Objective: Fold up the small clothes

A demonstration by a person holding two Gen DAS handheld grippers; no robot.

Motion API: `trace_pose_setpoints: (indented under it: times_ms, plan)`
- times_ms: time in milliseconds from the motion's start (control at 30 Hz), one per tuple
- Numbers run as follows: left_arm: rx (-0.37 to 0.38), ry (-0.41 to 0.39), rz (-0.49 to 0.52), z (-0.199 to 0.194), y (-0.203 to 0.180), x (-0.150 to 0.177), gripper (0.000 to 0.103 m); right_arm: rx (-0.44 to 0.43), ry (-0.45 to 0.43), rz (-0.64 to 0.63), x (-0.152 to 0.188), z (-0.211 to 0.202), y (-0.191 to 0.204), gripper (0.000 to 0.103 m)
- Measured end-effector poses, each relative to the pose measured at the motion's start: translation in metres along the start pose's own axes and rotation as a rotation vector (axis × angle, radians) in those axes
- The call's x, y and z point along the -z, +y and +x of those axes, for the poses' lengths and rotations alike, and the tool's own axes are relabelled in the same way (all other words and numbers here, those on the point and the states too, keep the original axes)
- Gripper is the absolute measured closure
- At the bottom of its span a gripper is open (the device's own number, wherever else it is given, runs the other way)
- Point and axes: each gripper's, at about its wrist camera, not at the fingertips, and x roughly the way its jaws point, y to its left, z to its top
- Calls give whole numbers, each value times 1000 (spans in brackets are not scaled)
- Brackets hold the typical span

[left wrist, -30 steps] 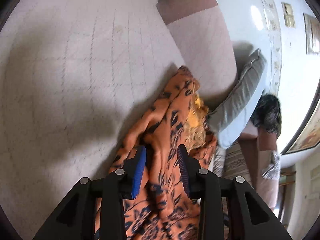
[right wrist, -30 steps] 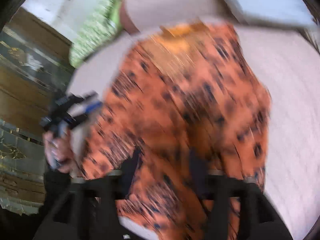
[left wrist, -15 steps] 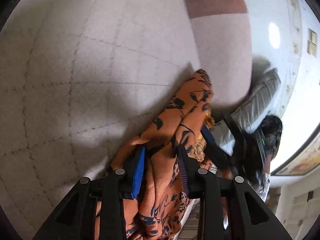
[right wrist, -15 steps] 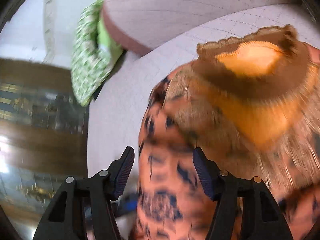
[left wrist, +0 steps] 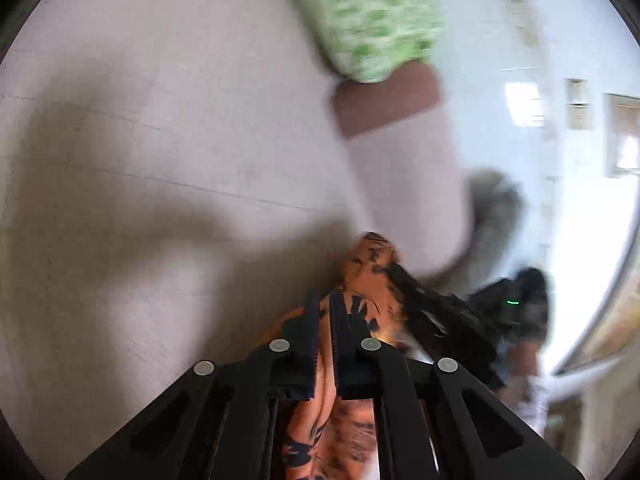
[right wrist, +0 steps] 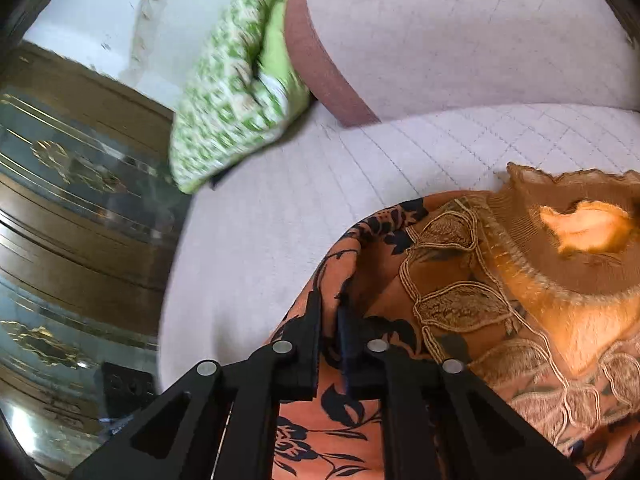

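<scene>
A home living room, seen from a sofa.

The quilted sofa seat (right wrist: 360, 184) in a pale pinkish cover fills most of both views, with a padded armrest (right wrist: 460, 40) trimmed by a brown band at its end. A green patterned cushion (right wrist: 232, 92) leans against that armrest. Beside the sofa stands a dark wooden cabinet (right wrist: 80, 168) with glass panels and gilt ornament. The left view shows a glossy white tiled floor (left wrist: 520, 128) with a decorative border, and a grey cushion (left wrist: 496, 208) past the armrest. An orange flowered garment (right wrist: 480, 300) with lace trim lies on the seat.
</scene>
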Motion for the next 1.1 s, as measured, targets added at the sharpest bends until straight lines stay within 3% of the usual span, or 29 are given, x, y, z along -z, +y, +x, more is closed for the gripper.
trace_pose_setpoints:
  times_ms: [33, 67, 133, 167, 200, 267, 433, 533, 633, 733, 767, 800, 967, 1067, 1100]
  plan:
    - [-25, 51, -5, 11, 4, -1, 99, 32, 24, 16, 3, 9, -6, 88]
    - [-3, 118, -22, 21, 9, 1, 99, 18, 29, 50, 8, 9, -12, 87]
    - [50, 130, 15, 15, 6, 10, 95, -65, -2, 61, 24, -10, -13, 86]
    - [38, 121, 55, 9, 1, 15, 90, -55, -19, 47, 35, -24, -11, 78]
    - [9, 116, 105, 3, -4, 24, 81, -38, -46, 32, 52, -43, -7, 59]
    - [13, 119, 135, -10, -9, 39, 77, -29, -66, -1, 87, -76, -6, 48]
    - [-19, 165, 266, -40, -29, 101, 75, 25, -82, 11, 202, -160, -38, 48]
    - [-100, 182, 371, -58, -39, 142, 72, 144, -91, 70, 263, -184, -68, 48]
    - [-208, 185, 446, -62, -45, 177, 70, 125, -57, 143, 305, -186, -99, 48]
    - [-297, 173, 457, -79, -36, 197, 70, 60, -45, 200, 329, -174, -116, 58]
    - [-311, 176, 454, -82, -35, 203, 70, 66, -35, 187, 331, -169, -112, 85]
    - [-325, 186, 450, -84, -32, 209, 70, 110, -20, 195, 334, -166, -108, 102]
    - [-393, 186, 429, -104, -29, 226, 70, 139, -52, 194, 356, -200, -81, 103]
    - [-419, 188, 438, -114, -29, 228, 70, 177, -58, 231, 369, -206, -93, 103]
    - [-421, 196, 443, -129, -25, 230, 70, 165, -72, 240, 372, -206, -101, 97]
